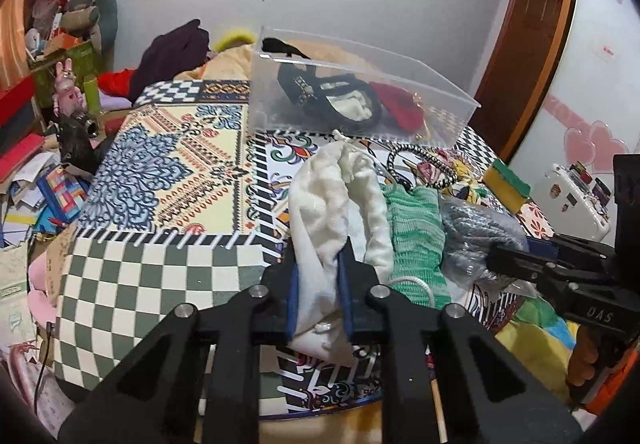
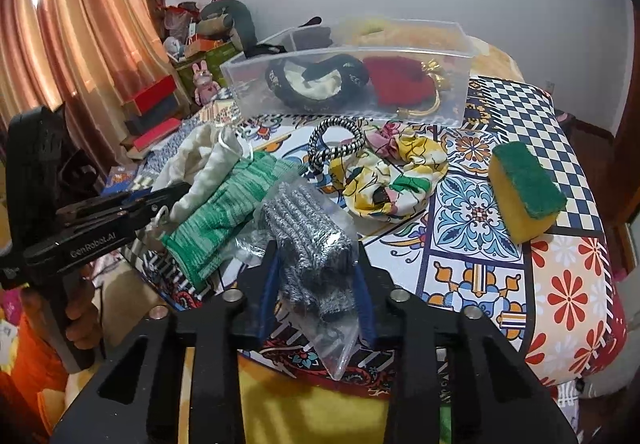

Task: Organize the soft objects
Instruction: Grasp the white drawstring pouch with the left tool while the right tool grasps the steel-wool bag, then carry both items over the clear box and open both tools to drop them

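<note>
My left gripper [image 1: 320, 264] is shut on a white drawstring pouch [image 1: 340, 212], which also shows in the right wrist view [image 2: 200, 160]. My right gripper [image 2: 316, 276] is shut on grey knit socks in a clear plastic bag [image 2: 308, 240], seen in the left wrist view too [image 1: 476, 232]. A green knit cloth [image 2: 224, 208] lies between them. A clear plastic box [image 2: 352, 84] at the back holds a black pouch [image 2: 316, 80] and a red pouch [image 2: 400, 84]. A yellow floral scrunchie [image 2: 384, 180], a black-and-white hair tie [image 2: 336, 144] and a yellow-green sponge [image 2: 524, 192] lie on the patterned cover.
The patterned bed cover [image 1: 168, 172] spreads to the left. Cluttered shelves, books and toys [image 1: 60, 84] stand beyond its left edge. A wooden door [image 1: 532, 44] and a white wardrobe [image 1: 592, 84] are at the right. Curtains [image 2: 80, 44] hang at the left.
</note>
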